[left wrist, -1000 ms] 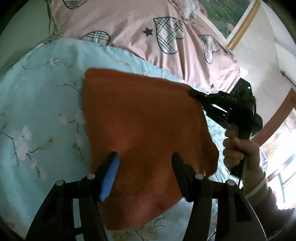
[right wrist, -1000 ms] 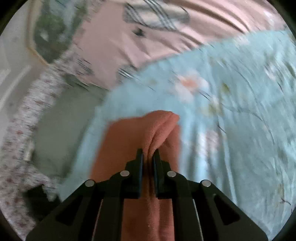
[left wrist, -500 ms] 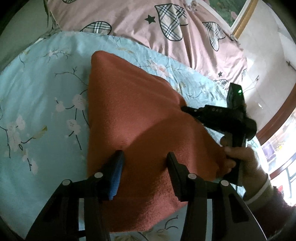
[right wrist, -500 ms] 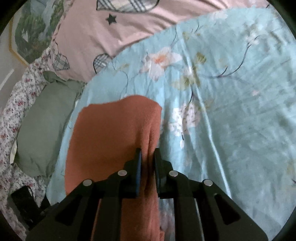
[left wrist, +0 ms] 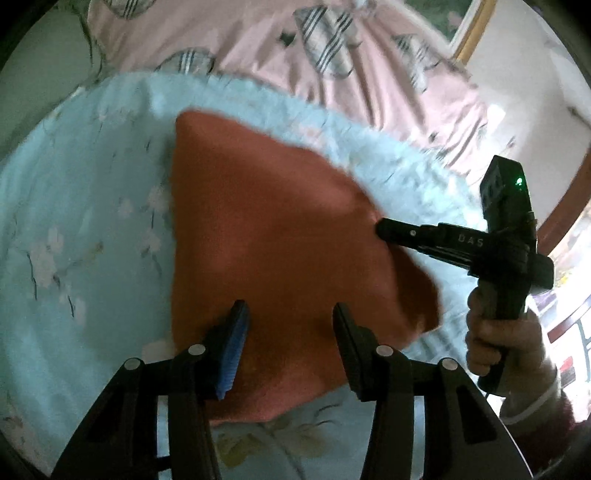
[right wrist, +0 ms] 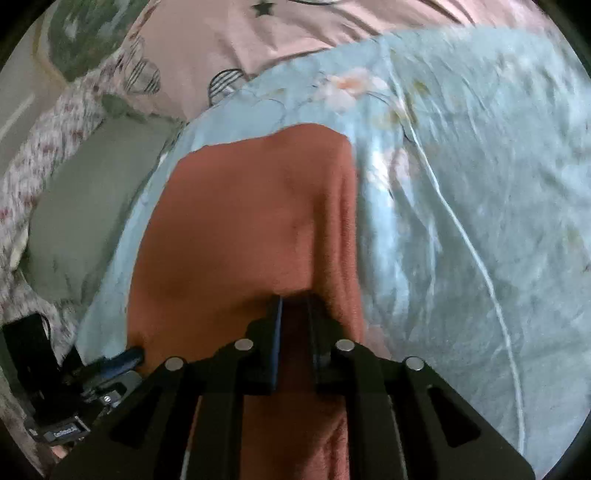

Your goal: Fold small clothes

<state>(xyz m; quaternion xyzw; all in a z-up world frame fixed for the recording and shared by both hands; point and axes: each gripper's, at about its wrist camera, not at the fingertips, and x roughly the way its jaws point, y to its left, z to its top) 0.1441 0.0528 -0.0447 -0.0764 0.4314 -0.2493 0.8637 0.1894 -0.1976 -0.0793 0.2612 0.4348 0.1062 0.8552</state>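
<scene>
An orange cloth (left wrist: 266, 236) lies on the light blue floral bedspread (left wrist: 74, 229). My left gripper (left wrist: 288, 314) is open and hovers over the cloth's near part, its jaws wide apart and empty. My right gripper (right wrist: 294, 306) is shut on a fold of the orange cloth (right wrist: 236, 206), which bunches between its narrow jaws. In the left wrist view the right gripper (left wrist: 382, 230) bites the cloth's right edge and lifts it a little. The left gripper's blue pad (right wrist: 125, 360) shows at the cloth's lower left in the right wrist view.
A pink quilt with plaid hearts (left wrist: 295, 48) lies beyond the bedspread. A grey-green pillow (right wrist: 85, 206) and a floral sheet (right wrist: 33, 155) lie at the left in the right wrist view. A framed picture (left wrist: 465, 26) hangs on the wall.
My right gripper has carried the cloth's right edge inward over the cloth, still shut on it. My left gripper has stayed open over the near part and shifted slightly.
</scene>
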